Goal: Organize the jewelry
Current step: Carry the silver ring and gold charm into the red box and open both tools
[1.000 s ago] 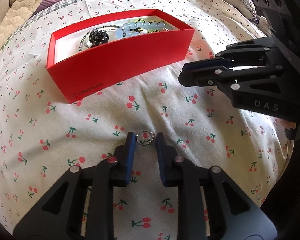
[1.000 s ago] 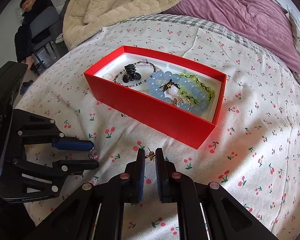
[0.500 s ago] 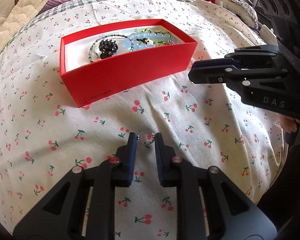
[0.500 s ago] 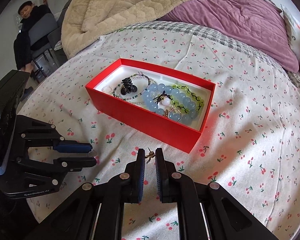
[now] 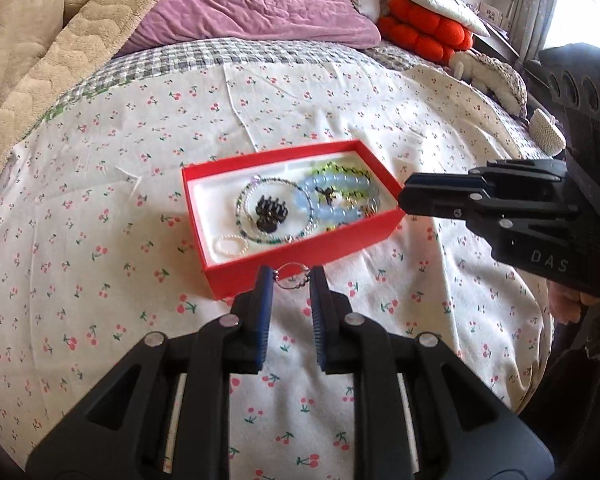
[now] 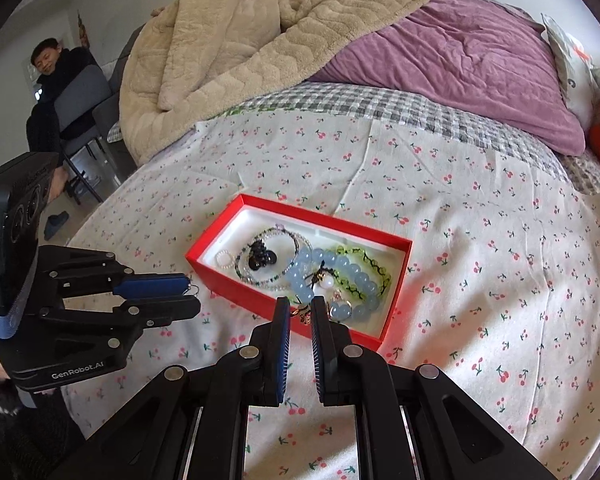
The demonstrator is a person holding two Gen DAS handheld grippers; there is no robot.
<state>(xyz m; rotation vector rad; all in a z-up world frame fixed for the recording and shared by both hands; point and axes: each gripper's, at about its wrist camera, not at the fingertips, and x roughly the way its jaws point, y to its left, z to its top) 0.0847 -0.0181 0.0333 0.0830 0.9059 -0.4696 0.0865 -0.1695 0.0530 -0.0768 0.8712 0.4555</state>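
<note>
Gripping a thin wire ring (image 5: 293, 277) between its pads, left tool (image 5: 291, 280) at lower centre, small gold earring (image 6: 302, 312) pinched by right tool (image 6: 300, 309), red box (image 5: 300, 250) on the bed (image 5: 100, 240) behind.

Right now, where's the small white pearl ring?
The small white pearl ring lies inside the red cardboard box, in its near-left corner in the left wrist view, just left of the black hair claw.

Matt red cardboard box (image 5: 300, 256), glossy beads (image 6: 332, 276), fleecy blanket (image 6: 228, 52)
</note>
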